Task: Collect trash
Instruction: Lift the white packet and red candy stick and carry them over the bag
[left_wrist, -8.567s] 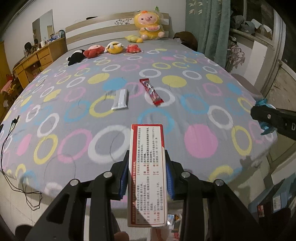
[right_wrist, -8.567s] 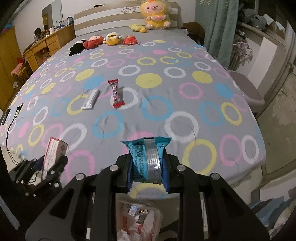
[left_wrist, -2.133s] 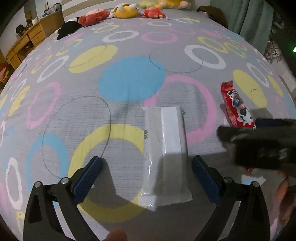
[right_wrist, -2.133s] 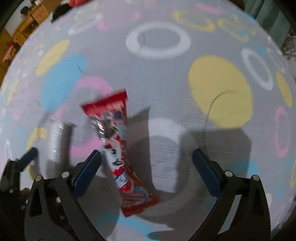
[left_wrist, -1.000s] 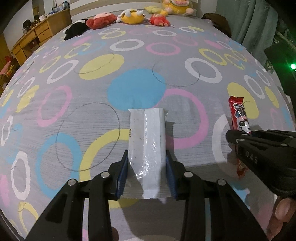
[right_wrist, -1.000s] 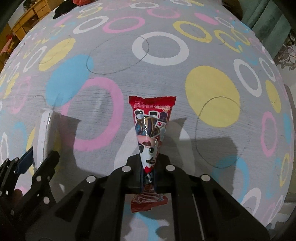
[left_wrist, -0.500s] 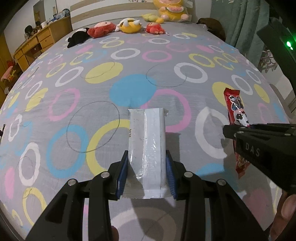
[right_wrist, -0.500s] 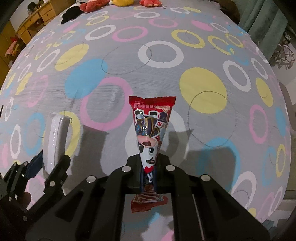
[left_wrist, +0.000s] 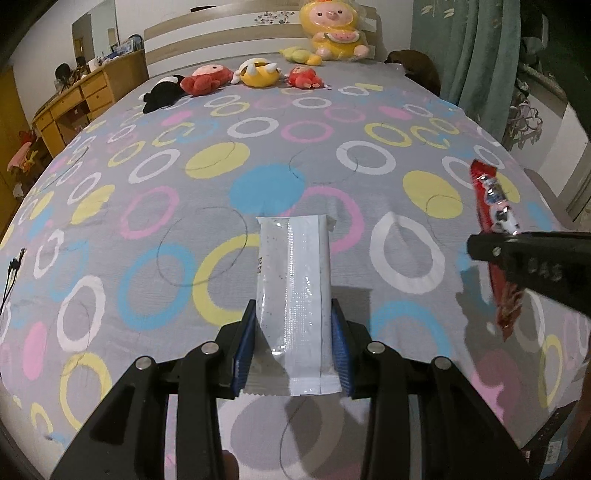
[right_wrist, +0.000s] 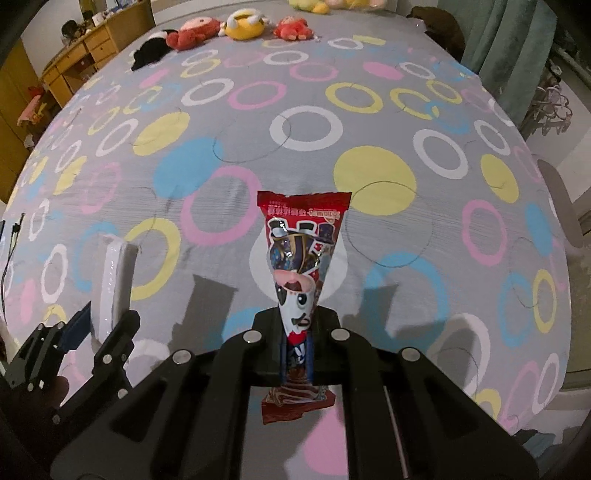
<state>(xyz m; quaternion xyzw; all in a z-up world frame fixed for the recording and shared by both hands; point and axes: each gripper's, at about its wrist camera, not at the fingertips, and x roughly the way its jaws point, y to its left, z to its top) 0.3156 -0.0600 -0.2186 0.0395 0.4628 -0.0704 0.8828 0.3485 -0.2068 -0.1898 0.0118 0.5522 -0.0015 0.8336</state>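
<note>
Clamping white wrapper (left_wrist: 293, 291) – left tool (left_wrist: 293, 338); right tool (right_wrist: 297, 349) pinched near-shut on red wrapper (right_wrist: 301, 254), apparently above bed (left_wrist: 110, 206).

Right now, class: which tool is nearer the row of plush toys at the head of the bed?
Neither clearly. The left tool grips a white wrapper and the right tool a red wrapper, side by side over the near end, far from the plush toys.
</note>
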